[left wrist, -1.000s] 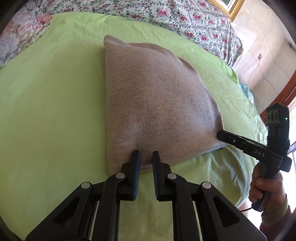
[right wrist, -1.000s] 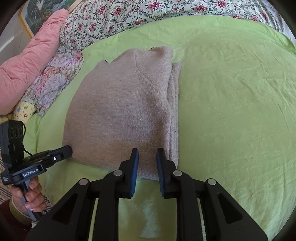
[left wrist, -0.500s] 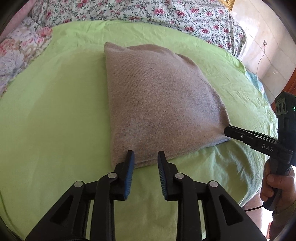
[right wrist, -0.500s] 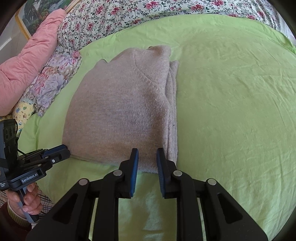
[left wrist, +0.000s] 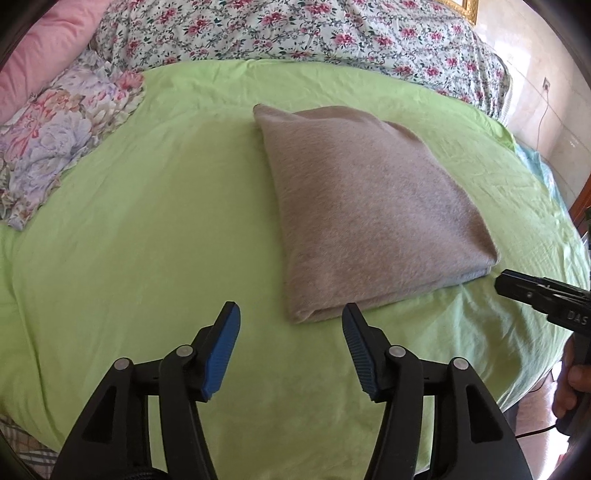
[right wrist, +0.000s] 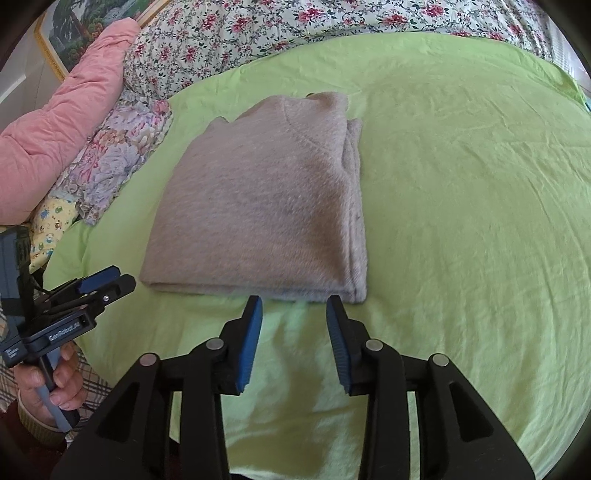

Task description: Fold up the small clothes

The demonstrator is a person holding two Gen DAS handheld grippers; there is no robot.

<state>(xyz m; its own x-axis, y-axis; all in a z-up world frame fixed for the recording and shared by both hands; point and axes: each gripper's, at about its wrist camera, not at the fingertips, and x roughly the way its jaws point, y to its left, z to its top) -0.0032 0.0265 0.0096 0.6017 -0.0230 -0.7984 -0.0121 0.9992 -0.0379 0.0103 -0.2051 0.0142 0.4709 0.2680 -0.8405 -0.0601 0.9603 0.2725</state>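
Note:
A beige knitted sweater [left wrist: 369,221] lies folded into a neat rectangle on the green bedsheet [left wrist: 147,221]; it also shows in the right wrist view [right wrist: 258,206]. My left gripper [left wrist: 291,314] is open and empty, just short of the sweater's near left corner, not touching it. My right gripper [right wrist: 294,308] is open and empty, just in front of the sweater's near right edge. The left gripper also shows at the left of the right wrist view [right wrist: 107,280], and the right gripper at the right of the left wrist view [left wrist: 517,286].
A floral quilt [left wrist: 332,33] runs along the far side of the bed. A pink duvet [right wrist: 55,125] and a flowered pillow [right wrist: 110,162] lie at the far left. The bed's near edge is just below the grippers.
Both grippers have opened, let go of the sweater's near edge and pulled back towards me. The folded sweater stays flat on the sheet.

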